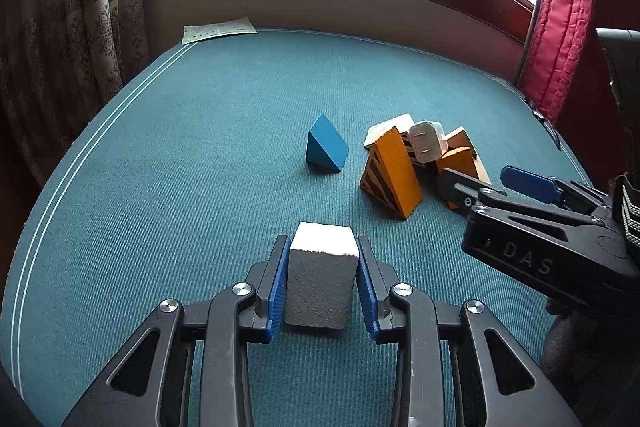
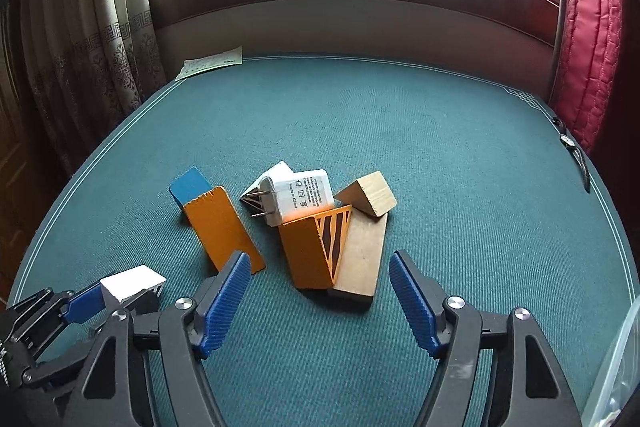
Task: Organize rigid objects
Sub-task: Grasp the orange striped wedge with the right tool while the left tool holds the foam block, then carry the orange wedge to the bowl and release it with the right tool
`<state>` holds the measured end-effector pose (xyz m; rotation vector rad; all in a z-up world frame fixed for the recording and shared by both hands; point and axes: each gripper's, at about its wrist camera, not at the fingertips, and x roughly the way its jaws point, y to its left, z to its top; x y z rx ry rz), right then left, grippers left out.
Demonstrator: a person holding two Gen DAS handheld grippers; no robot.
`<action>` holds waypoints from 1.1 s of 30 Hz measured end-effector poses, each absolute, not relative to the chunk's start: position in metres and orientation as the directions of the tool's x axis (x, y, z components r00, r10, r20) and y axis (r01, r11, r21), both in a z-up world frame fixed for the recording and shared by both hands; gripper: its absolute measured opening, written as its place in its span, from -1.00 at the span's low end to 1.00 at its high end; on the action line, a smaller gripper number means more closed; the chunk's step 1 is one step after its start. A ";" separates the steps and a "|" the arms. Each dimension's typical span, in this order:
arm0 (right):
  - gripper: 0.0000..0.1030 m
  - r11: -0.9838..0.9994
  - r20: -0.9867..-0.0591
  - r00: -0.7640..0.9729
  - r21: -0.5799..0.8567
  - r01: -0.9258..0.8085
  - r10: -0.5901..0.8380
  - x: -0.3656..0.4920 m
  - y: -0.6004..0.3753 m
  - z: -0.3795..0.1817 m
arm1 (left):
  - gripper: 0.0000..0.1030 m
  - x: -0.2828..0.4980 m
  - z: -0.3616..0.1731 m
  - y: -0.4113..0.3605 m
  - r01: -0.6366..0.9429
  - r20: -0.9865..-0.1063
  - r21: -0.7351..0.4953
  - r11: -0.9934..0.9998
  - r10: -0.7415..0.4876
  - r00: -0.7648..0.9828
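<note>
Blocks loose on teal table

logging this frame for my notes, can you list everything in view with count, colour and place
white block: 1, white, between the left gripper's pads
blue wedge: 1, blue, alone left of the pile
orange wedges: 2, orange with black stripes, in the pile
charger: 1, white, on top of the pile
plain blocks: 2 seen, bare wood, right side of pile
paper: 1, pale, far left corner
table: 1, teal cloth
left gripper: 1, black with blue pads, shut on white block
right gripper: 1, same, open before the pile
</note>
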<state>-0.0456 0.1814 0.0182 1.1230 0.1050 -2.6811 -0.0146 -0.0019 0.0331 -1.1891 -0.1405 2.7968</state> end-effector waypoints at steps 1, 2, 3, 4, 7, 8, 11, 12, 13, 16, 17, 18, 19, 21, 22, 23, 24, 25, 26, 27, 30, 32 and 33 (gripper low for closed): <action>0.45 -0.970 -0.712 -0.678 0.016 0.242 -0.181 -0.048 0.179 0.017 | -0.37 -0.015 0.033 -0.002 -0.055 -0.713 -0.125 -0.991 0.128 -0.689; 0.44 -0.970 -0.713 -0.678 0.007 0.244 -0.176 -0.050 0.177 0.015 | -0.36 -0.015 0.033 -0.002 -0.055 -0.715 -0.127 -0.990 0.130 -0.687; 0.41 -0.969 -0.714 -0.679 -0.002 0.245 -0.170 -0.052 0.175 0.014 | -0.36 -0.016 0.032 -0.002 -0.055 -0.717 -0.128 -0.990 0.131 -0.685; 0.41 -0.969 -0.715 -0.680 -0.013 0.245 -0.162 -0.054 0.173 0.013 | -0.37 -0.016 0.032 -0.002 -0.055 -0.718 -0.130 -0.990 0.132 -0.684; 0.31 -0.971 -0.716 -0.685 -0.042 0.236 -0.135 -0.057 0.170 0.010 | -0.37 -0.017 0.032 -0.002 -0.057 -0.720 -0.132 -0.990 0.136 -0.681; 0.27 -0.971 -0.712 -0.690 -0.053 0.234 -0.127 -0.058 0.169 0.010 | -0.37 -0.017 0.031 -0.002 -0.058 -0.721 -0.133 -0.989 0.137 -0.680; 0.08 -0.972 -0.707 -0.699 -0.071 0.225 -0.110 -0.060 0.168 0.010 | -0.37 -0.018 0.031 -0.003 -0.059 -0.723 -0.135 -0.989 0.140 -0.676; -0.03 -0.973 -0.704 -0.702 -0.077 0.219 -0.102 -0.060 0.169 0.010 | -0.36 -0.018 0.031 -0.003 -0.059 -0.724 -0.136 -0.989 0.140 -0.676; -0.08 -0.973 -0.703 -0.703 -0.075 0.218 -0.103 -0.060 0.169 0.011 | -0.36 -0.018 0.031 -0.003 -0.059 -0.724 -0.137 -0.989 0.141 -0.675; -0.17 -0.975 -0.706 -0.697 -0.039 0.217 -0.127 -0.061 0.174 0.014 | -0.36 -0.018 0.031 -0.003 -0.060 -0.724 -0.137 -0.989 0.142 -0.675; -0.17 -0.976 -0.705 -0.697 -0.030 0.216 -0.133 -0.060 0.176 0.014 | -0.36 -0.018 0.031 -0.003 -0.059 -0.724 -0.137 -0.989 0.141 -0.675; -0.17 -0.976 -0.703 -0.698 -0.024 0.214 -0.136 -0.059 0.177 0.015 | -0.36 -0.018 0.031 -0.002 -0.059 -0.724 -0.138 -0.989 0.141 -0.675; -0.17 -0.977 -0.701 -0.699 -0.016 0.212 -0.141 -0.057 0.179 0.016 | -0.36 -0.018 0.031 -0.002 -0.059 -0.724 -0.138 -0.989 0.141 -0.675; -0.17 -0.977 -0.695 -0.702 0.005 0.211 -0.155 -0.053 0.184 0.018 | -0.37 -0.018 0.031 -0.002 -0.059 -0.724 -0.138 -0.989 0.141 -0.675; -0.17 -0.978 -0.691 -0.705 0.013 0.210 -0.161 -0.050 0.186 0.020 | -0.36 -0.018 0.031 -0.002 -0.060 -0.723 -0.138 -0.989 0.142 -0.676; -0.17 -0.978 -0.688 -0.707 0.021 0.208 -0.166 -0.047 0.188 0.021 | -0.36 -0.018 0.031 -0.002 -0.061 -0.723 -0.138 -0.989 0.142 -0.677; -0.17 -0.978 -0.686 -0.707 0.029 0.208 -0.170 -0.044 0.190 0.022 | -0.36 -0.018 0.031 -0.002 -0.061 -0.722 -0.138 -0.989 0.143 -0.677; -0.17 -0.978 -0.686 -0.707 0.036 0.207 -0.175 -0.041 0.192 0.022 | -0.36 -0.018 0.031 -0.001 -0.062 -0.721 -0.138 -0.989 0.143 -0.678; -0.17 -0.978 -0.686 -0.706 0.042 0.205 -0.177 -0.038 0.195 0.022 | -0.36 -0.018 0.030 -0.002 -0.062 -0.720 -0.138 -0.988 0.143 -0.679; -0.17 -0.978 -0.687 -0.705 0.048 0.203 -0.179 -0.035 0.197 0.022 | -0.36 -0.018 0.030 -0.002 -0.062 -0.719 -0.138 -0.988 0.143 -0.680; -0.17 -0.979 -0.688 -0.702 0.066 0.193 -0.185 -0.027 0.204 0.022 | -0.36 -0.016 0.030 -0.002 -0.064 -0.715 -0.138 -0.988 0.145 -0.684; -0.17 -0.980 -0.688 -0.702 0.076 0.184 -0.185 -0.023 0.208 0.022 | -0.36 -0.015 0.031 -0.002 -0.068 -0.709 -0.141 -0.988 0.149 -0.689; -0.17 -0.981 -0.687 -0.702 0.082 0.178 -0.185 -0.021 0.211 0.023 | -0.36 -0.015 0.032 -0.003 -0.071 -0.706 -0.143 -0.987 0.152 -0.692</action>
